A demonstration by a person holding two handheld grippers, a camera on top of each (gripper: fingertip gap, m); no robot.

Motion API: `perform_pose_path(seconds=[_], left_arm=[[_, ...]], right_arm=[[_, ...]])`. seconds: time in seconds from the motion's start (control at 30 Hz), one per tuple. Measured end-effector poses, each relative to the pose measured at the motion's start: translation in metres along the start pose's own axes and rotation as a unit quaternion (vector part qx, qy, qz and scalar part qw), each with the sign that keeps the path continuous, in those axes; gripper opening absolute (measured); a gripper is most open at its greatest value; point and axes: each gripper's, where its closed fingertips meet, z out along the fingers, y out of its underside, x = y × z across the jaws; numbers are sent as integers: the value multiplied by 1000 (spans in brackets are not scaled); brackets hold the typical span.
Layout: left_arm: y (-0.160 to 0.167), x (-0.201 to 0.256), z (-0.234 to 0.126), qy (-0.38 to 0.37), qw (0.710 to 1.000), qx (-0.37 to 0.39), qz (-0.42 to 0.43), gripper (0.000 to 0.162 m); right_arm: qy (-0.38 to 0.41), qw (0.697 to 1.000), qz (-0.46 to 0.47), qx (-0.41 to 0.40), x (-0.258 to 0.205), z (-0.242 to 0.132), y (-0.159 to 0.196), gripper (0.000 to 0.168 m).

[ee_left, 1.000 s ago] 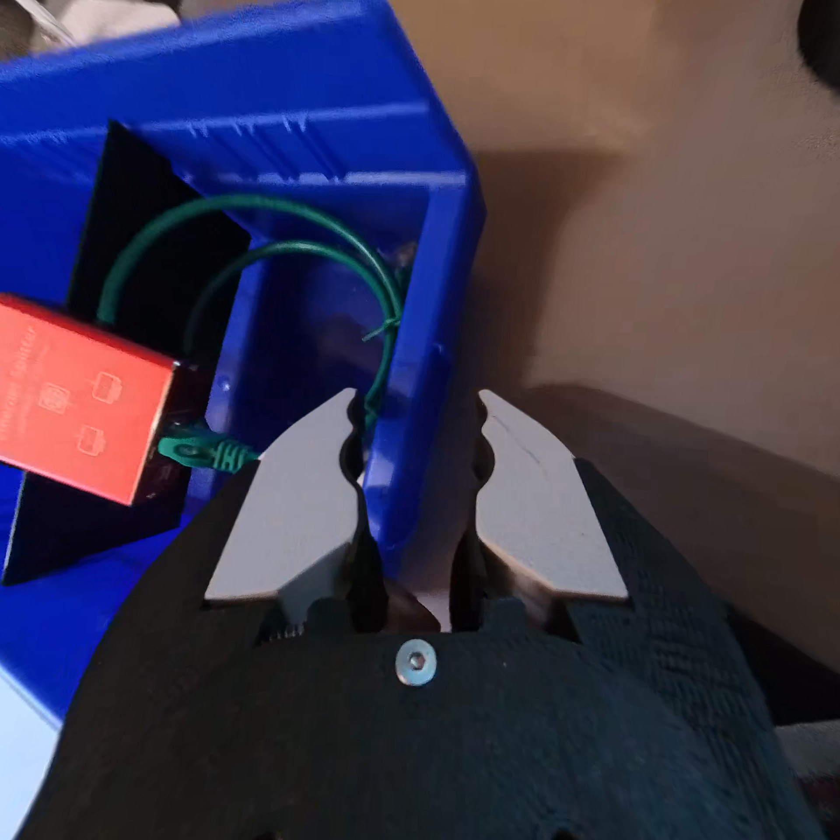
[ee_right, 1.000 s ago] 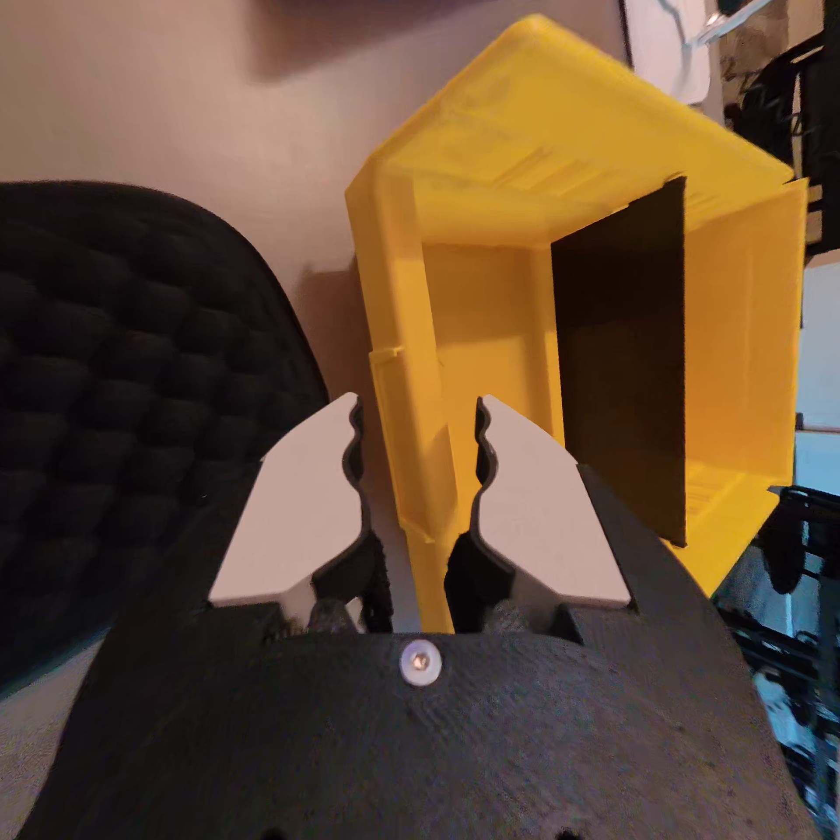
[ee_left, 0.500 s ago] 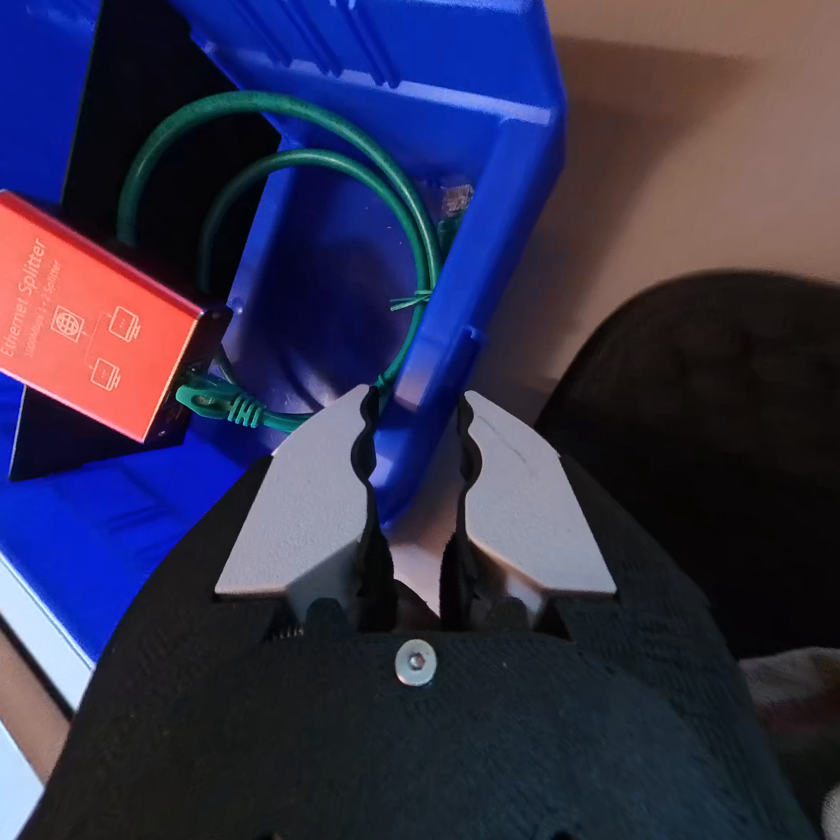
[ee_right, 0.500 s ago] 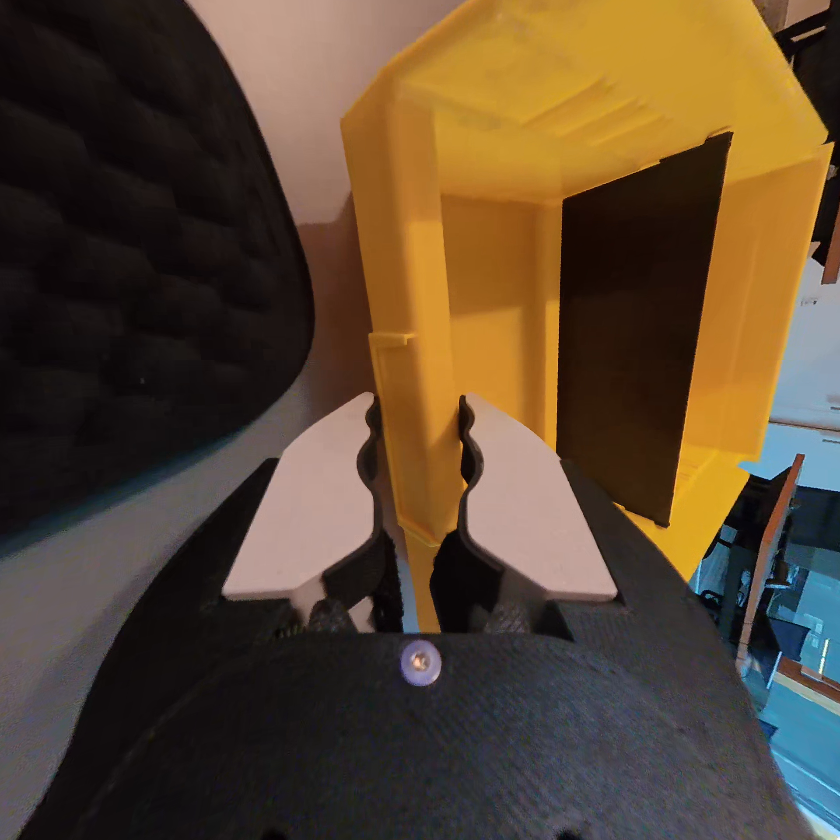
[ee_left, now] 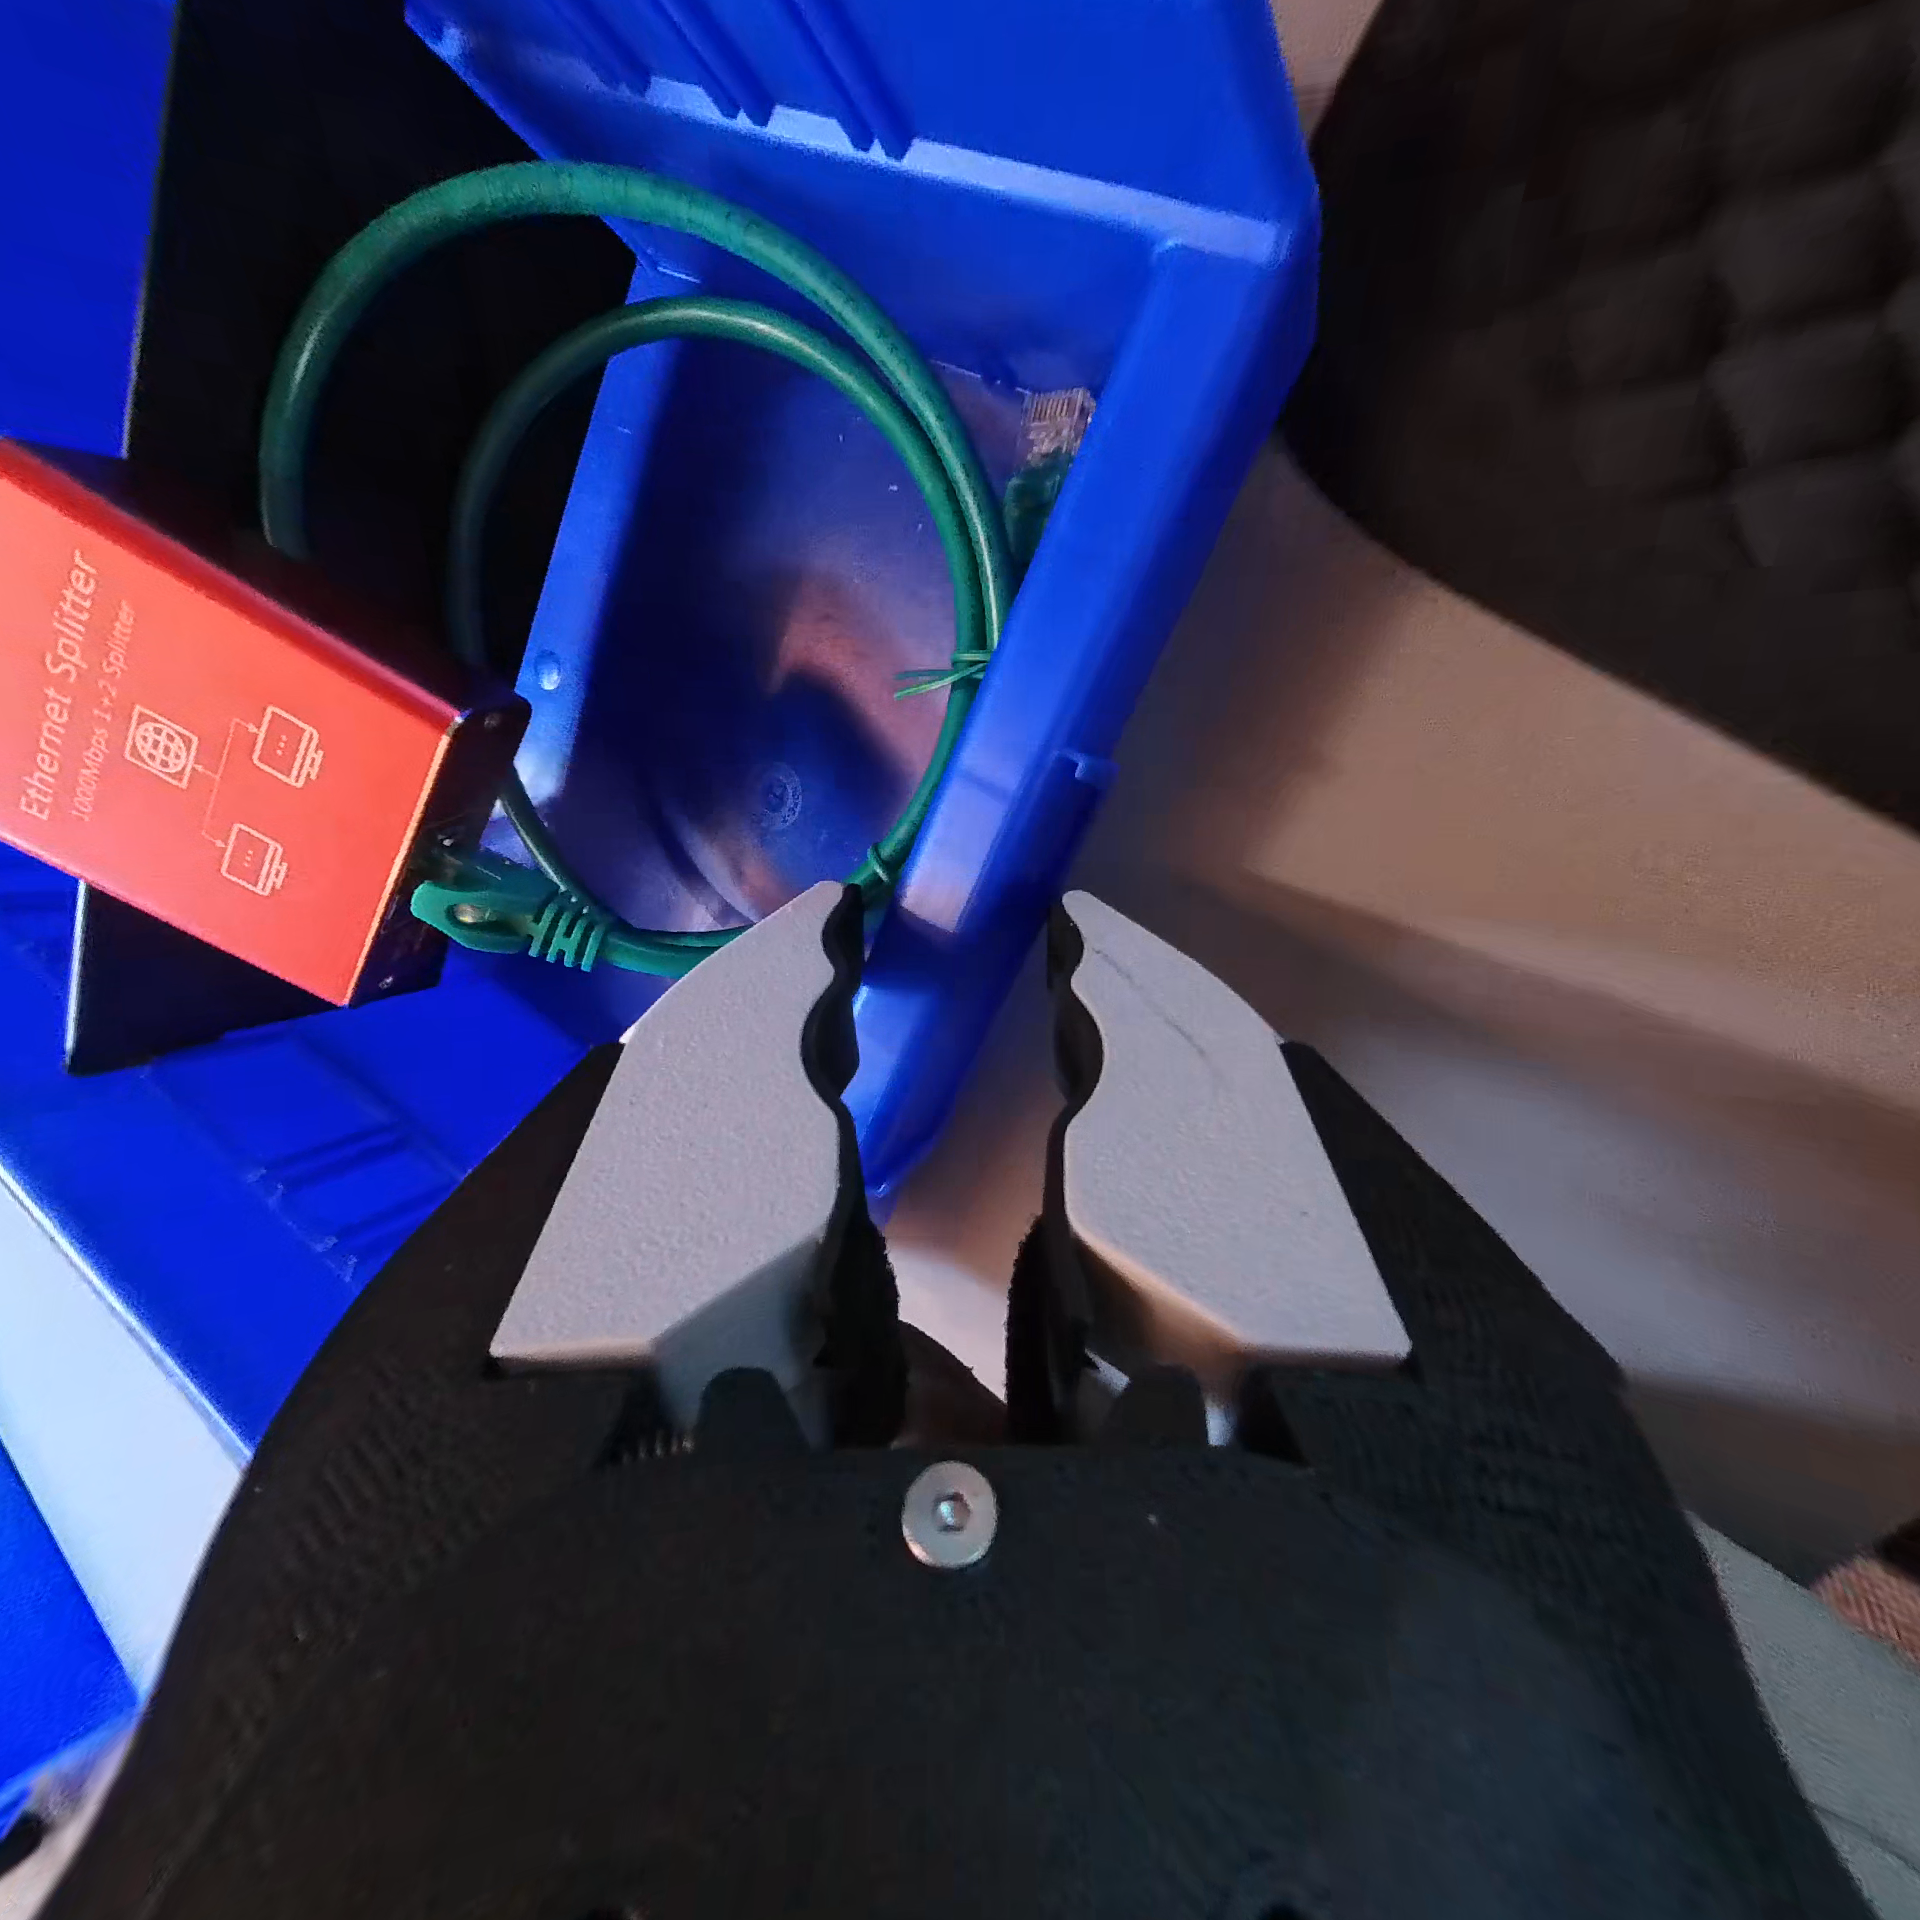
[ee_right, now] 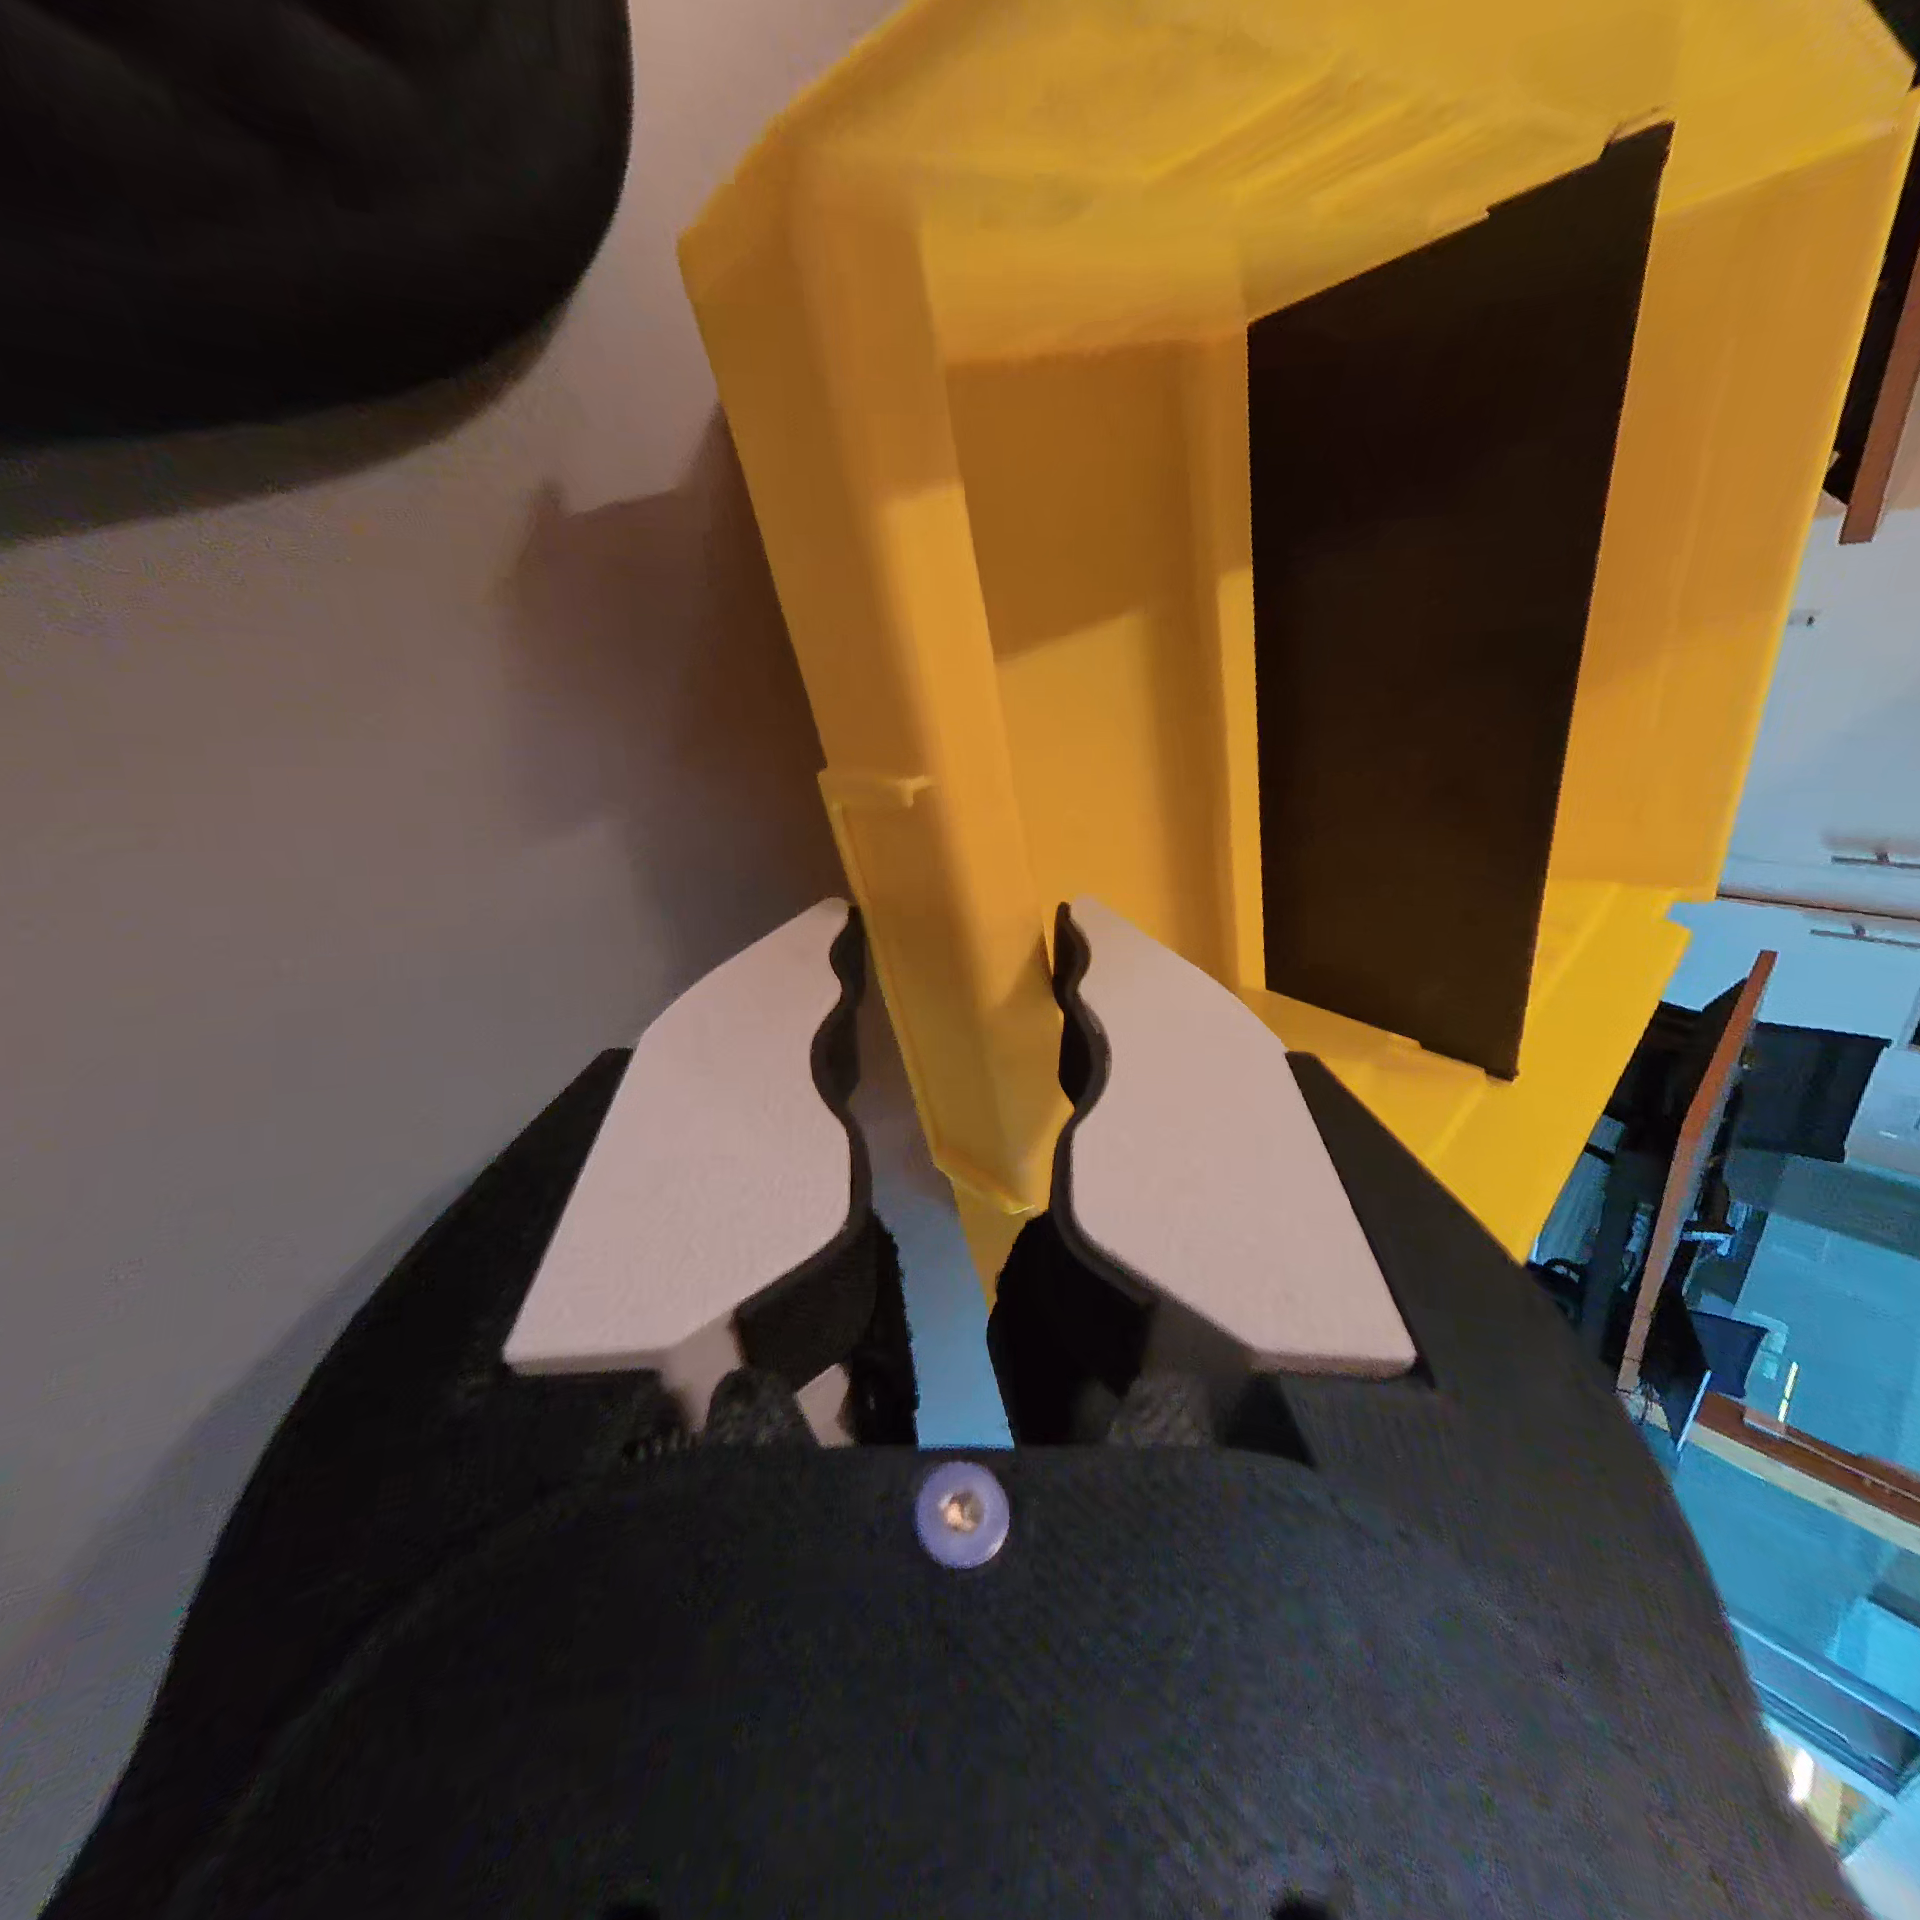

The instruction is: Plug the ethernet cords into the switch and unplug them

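Blue bin (ee_left: 1039,260), pinched at its wall by your left gripper (ee_left: 951,914), carries the red switch (ee_left: 208,748) with green cord (ee_left: 665,208) plugged in. Right gripper (ee_right: 951,925) pinches the yellow bin (ee_right: 904,623). Tilting risks spilling the switch.

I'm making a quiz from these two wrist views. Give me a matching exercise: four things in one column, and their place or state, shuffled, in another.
Things:
1. red box
2. green cable
3. blue bin
4. yellow bin

States:
A. wall between the right gripper's fingers
B. coiled, one end plugged into the red box
C. leaning on a black divider
D. wall between the left gripper's fingers

Pairs: 1-C, 2-B, 3-D, 4-A
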Motion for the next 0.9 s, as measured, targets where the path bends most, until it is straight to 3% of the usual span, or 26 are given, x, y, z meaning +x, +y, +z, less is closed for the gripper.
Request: perform_pose_path(seconds=[0.3,0.37,0.47,0.6,0.7,0.9], left_arm=[[37,5,-19,-11,1000,-5,-1,37],[38,5,-20,-15,999,-10,-38,59],[26,3,-34,-18,991,33,-130,77],[-2,-40,-72,-105,935,126,-316,77],[-22,-65,-79,-102,898,167,-394,91],[0,-107,-35,-98,873,89,-469,100]], right_arm=[[5,1000,10,-14,-1,-6,15,36],[-1,999,36,-3,-1,-7,12,41],[7,993,106,59,5,-19,-2,63],[63,965,199,161,24,-50,-20,85],[113,941,227,226,38,-72,-38,89],[131,942,200,236,38,-84,-60,92]])
